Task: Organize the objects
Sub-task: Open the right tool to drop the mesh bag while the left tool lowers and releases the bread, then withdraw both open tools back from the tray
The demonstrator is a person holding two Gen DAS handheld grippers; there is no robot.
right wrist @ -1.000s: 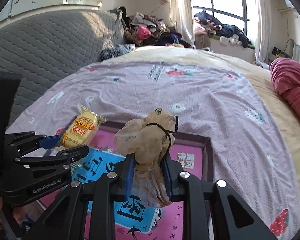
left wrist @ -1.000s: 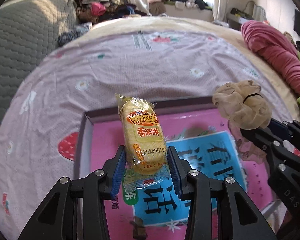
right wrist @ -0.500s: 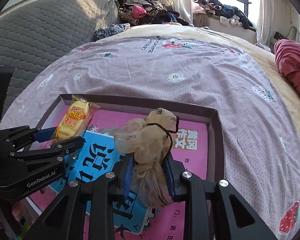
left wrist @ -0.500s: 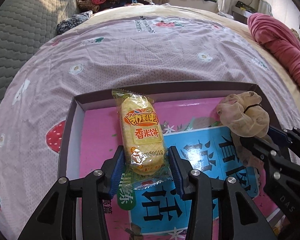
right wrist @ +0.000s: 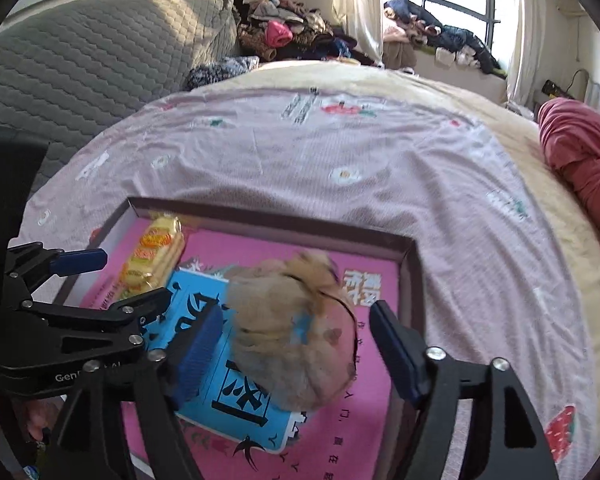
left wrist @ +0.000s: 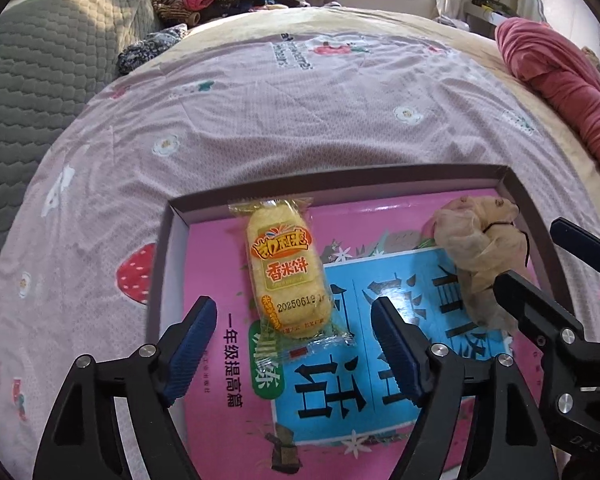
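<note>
the left gripper (left wrist: 292,344) is seen with its jaws spread, having just been opening; a second ago its blue pads were pressed on the rice cracker packet (left wrist: 288,272), which is now released and lies flat between the parted pads on the pink book cover, its far end close to the back wall of the shallow box (left wrist: 340,184). the right gripper (right wrist: 296,344) is likewise unclenched, its jaws having just been opening; the beige stocking bundle (right wrist: 288,340), gripped upright before, is now let go and is seen blurred between the pads, so whether it has settled on the book (right wrist: 352,432) cannot be told. in the left view the bundle is found near the box's right wall. the box was only partly framed a second ago and is now seen lower and fuller in both views. some bare cover is left between the packet and the bundle. beyond the box's dark rim, the pink strawberry-print sheet (left wrist: 300,120) is spread wide and unoccupied. a grey quilted headboard (right wrist: 100,64) bounds the left side, a rolled red blanket (left wrist: 560,80) the right, and piled clothes (right wrist: 292,36) are seen farthest back by the window.
</note>
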